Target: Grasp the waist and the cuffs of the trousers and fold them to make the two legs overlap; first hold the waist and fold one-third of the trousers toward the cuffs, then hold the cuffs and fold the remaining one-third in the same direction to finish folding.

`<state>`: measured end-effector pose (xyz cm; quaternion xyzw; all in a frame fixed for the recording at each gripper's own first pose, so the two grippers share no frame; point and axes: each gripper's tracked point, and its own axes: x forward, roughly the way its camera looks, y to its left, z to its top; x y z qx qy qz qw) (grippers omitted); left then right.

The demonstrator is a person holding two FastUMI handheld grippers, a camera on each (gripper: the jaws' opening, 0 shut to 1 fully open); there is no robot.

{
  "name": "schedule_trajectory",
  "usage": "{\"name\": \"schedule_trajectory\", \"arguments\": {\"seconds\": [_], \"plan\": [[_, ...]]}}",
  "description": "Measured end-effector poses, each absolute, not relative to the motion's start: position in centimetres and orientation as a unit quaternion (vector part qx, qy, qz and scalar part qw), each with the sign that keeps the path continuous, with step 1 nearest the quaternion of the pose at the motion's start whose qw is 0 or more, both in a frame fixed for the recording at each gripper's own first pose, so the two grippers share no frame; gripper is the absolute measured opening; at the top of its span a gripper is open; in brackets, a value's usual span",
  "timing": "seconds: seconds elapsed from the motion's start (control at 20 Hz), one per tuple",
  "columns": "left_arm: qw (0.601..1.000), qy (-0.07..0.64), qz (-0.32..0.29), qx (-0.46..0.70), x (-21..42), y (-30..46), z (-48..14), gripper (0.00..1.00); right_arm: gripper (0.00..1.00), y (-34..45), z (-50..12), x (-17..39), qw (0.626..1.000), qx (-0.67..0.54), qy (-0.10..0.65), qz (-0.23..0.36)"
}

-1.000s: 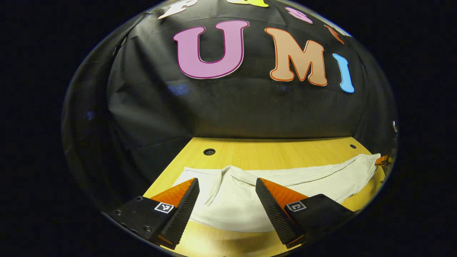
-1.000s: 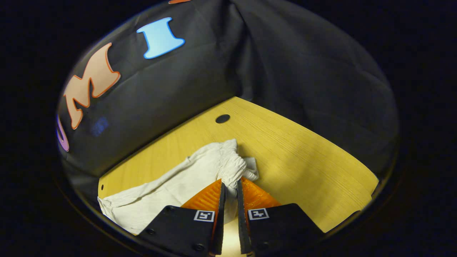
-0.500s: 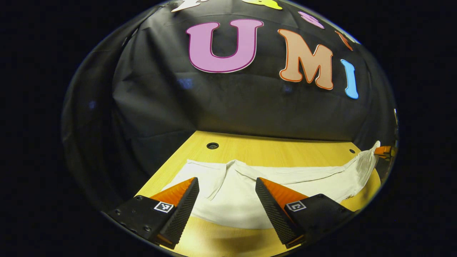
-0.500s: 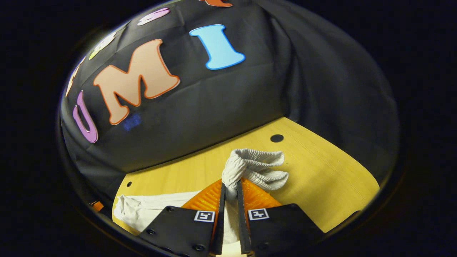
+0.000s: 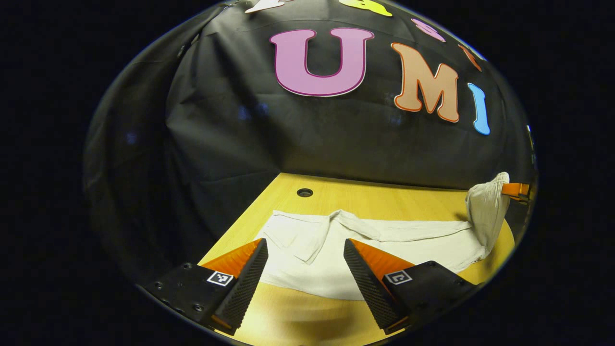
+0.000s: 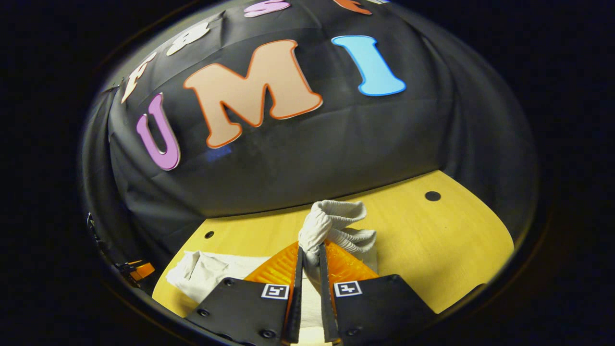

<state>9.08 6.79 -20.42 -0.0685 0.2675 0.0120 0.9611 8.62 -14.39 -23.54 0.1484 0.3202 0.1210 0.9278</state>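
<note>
Trousers: white trousers (image 5: 384,240) lie stretched across the yellow tabletop (image 5: 384,199), one end raised off it.
Right gripper (image 6: 309,257): fingers pinched together on the bunched, ribbed end of the trousers, which puffs out above the tips.
Left gripper (image 5: 305,259): fingers spread wide, holding nothing, poised above the flat end of the trousers.

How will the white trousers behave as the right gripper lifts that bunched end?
Probably floppy: the trousers drape limply from the right gripper. Likely light, since one pinch raises that end. Folds may shift; the fabric lies wrinkled on the table.
</note>
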Motion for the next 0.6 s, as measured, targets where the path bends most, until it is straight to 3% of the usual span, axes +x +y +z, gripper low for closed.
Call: {"name": "schedule_trajectory", "arguments": {"seconds": [0.4,0.45,0.5,0.6], "plan": [[0.956,0.281,0.030,-0.075,7.2,10.2,-22.1,0.98,0.20,-15.0,-22.8,8.0,0.914,0.084,0.343,0.200],[0.955,0.285,0.033,-0.075,6.9,10.6,-22.6,0.98,0.14,-15.2,-22.7,7.9,0.912,0.066,0.345,0.210],[0.954,0.289,0.035,-0.076,6.6,11.0,-23.0,0.98,0.20,-15.3,-23.1,7.7,0.910,0.046,0.348,0.220],[0.951,0.296,0.039,-0.078,6.3,11.8,-23.9,0.98,0.20,-15.6,-24.2,7.3,0.903,0.007,0.357,0.240]]}}
